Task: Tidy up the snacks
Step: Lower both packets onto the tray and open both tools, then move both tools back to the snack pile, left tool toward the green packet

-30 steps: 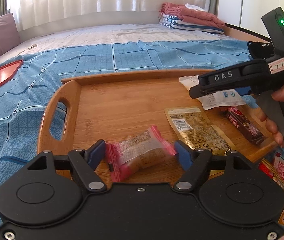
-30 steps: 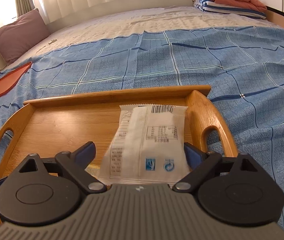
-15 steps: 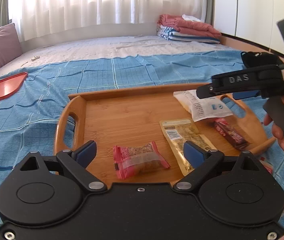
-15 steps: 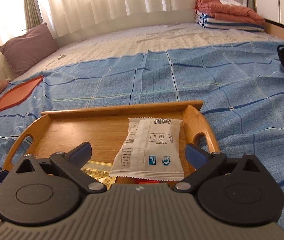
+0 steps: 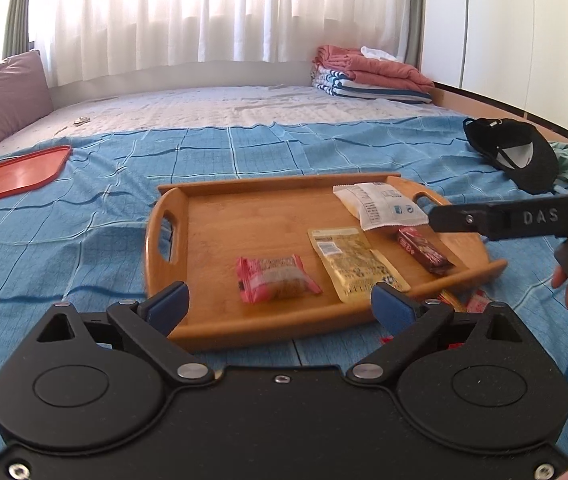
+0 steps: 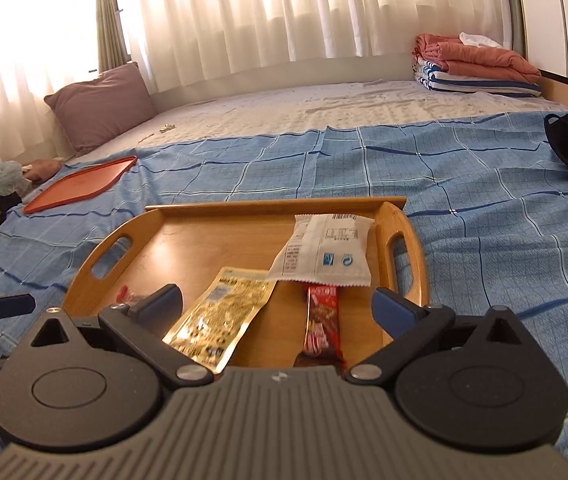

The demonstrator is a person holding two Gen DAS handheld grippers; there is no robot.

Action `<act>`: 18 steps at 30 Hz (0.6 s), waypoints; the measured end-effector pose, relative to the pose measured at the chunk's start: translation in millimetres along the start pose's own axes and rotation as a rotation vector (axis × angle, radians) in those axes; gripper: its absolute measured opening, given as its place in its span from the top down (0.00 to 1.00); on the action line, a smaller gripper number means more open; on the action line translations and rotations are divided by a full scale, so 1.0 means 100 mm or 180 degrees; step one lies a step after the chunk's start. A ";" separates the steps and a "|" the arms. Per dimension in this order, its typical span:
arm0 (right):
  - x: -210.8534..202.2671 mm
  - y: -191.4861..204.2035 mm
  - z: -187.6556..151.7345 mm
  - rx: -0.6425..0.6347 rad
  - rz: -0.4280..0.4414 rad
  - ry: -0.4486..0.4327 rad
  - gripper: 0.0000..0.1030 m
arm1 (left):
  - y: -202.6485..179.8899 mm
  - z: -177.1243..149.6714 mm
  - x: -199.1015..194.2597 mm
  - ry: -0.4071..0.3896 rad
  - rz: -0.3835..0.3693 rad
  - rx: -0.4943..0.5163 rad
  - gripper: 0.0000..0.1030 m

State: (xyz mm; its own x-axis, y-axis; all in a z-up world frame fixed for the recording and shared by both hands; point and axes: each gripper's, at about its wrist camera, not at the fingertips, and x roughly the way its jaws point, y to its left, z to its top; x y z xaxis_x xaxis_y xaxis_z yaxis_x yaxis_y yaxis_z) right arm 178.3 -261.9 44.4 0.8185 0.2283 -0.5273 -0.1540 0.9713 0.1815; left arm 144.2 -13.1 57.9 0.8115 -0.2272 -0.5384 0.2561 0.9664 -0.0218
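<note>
Both tongs, left [image 5: 279, 300] and right [image 6: 277, 306], are spread and empty. Next, collect loose red-wrapped snacks [image 5: 470, 302] at the rectangular wooden tray's [image 5: 243, 332] 5 o'clock corner.

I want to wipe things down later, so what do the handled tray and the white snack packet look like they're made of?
The tray looks like wood, perhaps bamboo: warm honey tone, visible grain, smooth satin sheen. The white packet seems to be thin matte plastic film, with printed text and crimped zigzag ends.
</note>
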 end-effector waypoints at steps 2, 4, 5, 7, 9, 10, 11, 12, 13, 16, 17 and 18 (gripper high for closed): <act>-0.09 0.03 -0.07 -0.0052 -0.0007 -0.0034 0.00 | -0.01 -0.06 -0.08 -0.0017 0.0016 -0.0019 0.05; -0.17 0.07 -0.13 -0.0112 -0.0011 -0.0057 0.00 | -0.01 -0.11 -0.14 -0.0012 0.0018 -0.0029 0.05; -0.21 0.09 -0.16 -0.0145 -0.0014 -0.0068 0.00 | -0.01 -0.13 -0.17 -0.0009 0.0023 -0.0029 0.05; -0.27 0.14 -0.22 -0.0211 -0.0010 -0.0077 0.00 | -0.02 -0.19 -0.21 -0.0015 0.0056 -0.0035 0.05; -0.33 0.18 -0.30 -0.0275 -0.0011 -0.0085 0.00 | -0.02 -0.24 -0.26 -0.0018 0.0093 -0.0052 0.04; -0.36 0.20 -0.35 -0.0313 -0.0014 -0.0089 0.00 | -0.03 -0.27 -0.28 -0.0019 0.0102 -0.0055 0.04; -0.38 0.22 -0.39 -0.0350 -0.0022 -0.0090 0.00 | -0.04 -0.29 -0.30 -0.0025 0.0115 -0.0052 0.04; -0.40 0.24 -0.43 -0.0395 -0.0034 -0.0086 0.00 | -0.04 -0.31 -0.31 -0.0032 0.0131 -0.0046 0.04; -0.42 0.26 -0.48 -0.0440 -0.0042 -0.0082 0.00 | -0.05 -0.34 -0.33 -0.0037 0.0144 -0.0035 0.04; -0.46 0.34 -0.61 -0.0568 -0.0081 -0.0073 0.00 | -0.07 -0.42 -0.37 -0.0048 0.0187 -0.0027 0.04; -0.47 0.36 -0.66 -0.0595 -0.0087 -0.0073 0.00 | -0.08 -0.44 -0.39 -0.0053 0.0198 -0.0031 0.04; -0.48 0.38 -0.70 -0.0611 -0.0082 -0.0067 0.00 | -0.09 -0.47 -0.40 -0.0053 0.0209 -0.0035 0.04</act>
State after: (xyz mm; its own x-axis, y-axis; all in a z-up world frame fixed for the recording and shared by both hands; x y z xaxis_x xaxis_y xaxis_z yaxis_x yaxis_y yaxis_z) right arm 94.0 -231.3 18.6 0.8346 0.2038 -0.5117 -0.2341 0.9722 0.0054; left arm 84.7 -6.9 40.0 0.8349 -0.1651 -0.5250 0.1962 0.9806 0.0037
